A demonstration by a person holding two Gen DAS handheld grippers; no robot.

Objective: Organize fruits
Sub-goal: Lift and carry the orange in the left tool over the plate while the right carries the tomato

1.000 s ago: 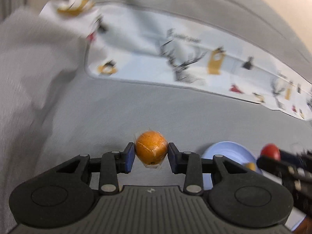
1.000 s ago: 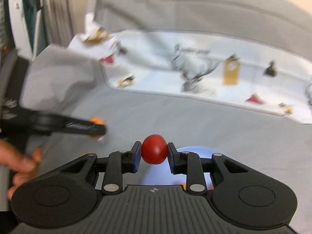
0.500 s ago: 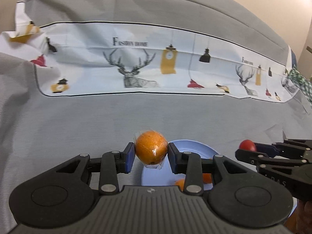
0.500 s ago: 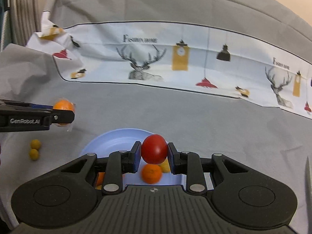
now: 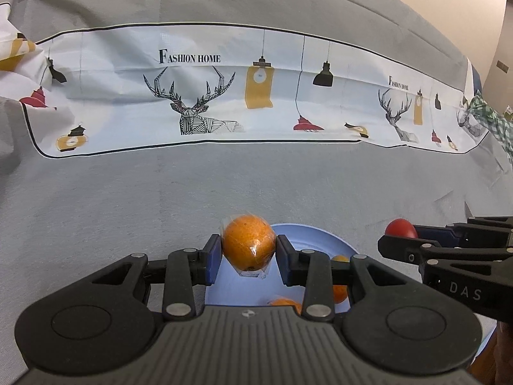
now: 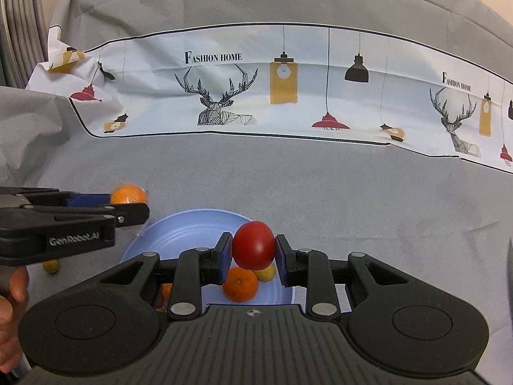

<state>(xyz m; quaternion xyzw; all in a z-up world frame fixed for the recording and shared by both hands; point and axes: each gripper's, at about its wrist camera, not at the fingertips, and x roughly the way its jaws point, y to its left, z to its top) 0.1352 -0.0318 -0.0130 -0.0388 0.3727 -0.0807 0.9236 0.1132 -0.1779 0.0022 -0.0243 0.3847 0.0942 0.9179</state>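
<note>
My left gripper (image 5: pixel 249 252) is shut on an orange (image 5: pixel 248 243) wrapped in clear film and holds it above the near-left rim of a blue plate (image 5: pixel 315 232). My right gripper (image 6: pixel 253 252) is shut on a red tomato (image 6: pixel 253 243) above the same plate (image 6: pixel 179 234). On the plate lie an orange (image 6: pixel 240 284) and a small yellow fruit (image 6: pixel 267 272); more orange fruit shows behind the fingers. Each gripper appears side-on in the other's view, the tomato (image 5: pixel 400 228) at the right and the wrapped orange (image 6: pixel 129 194) at the left.
Grey cloth (image 5: pixel 128 199) covers the surface. A white cloth printed with deer and lamps (image 5: pixel 256 96) lies across the back. A small yellow fruit (image 6: pixel 51 266) rests left of the plate. A person's hand (image 6: pixel 12 288) holds the left gripper. Green-checked fabric (image 5: pixel 493 122) lies far right.
Both grippers have swung over to the blue plate and dropped slightly, so that it now lies under the held fruits. Both grips are unchanged.
</note>
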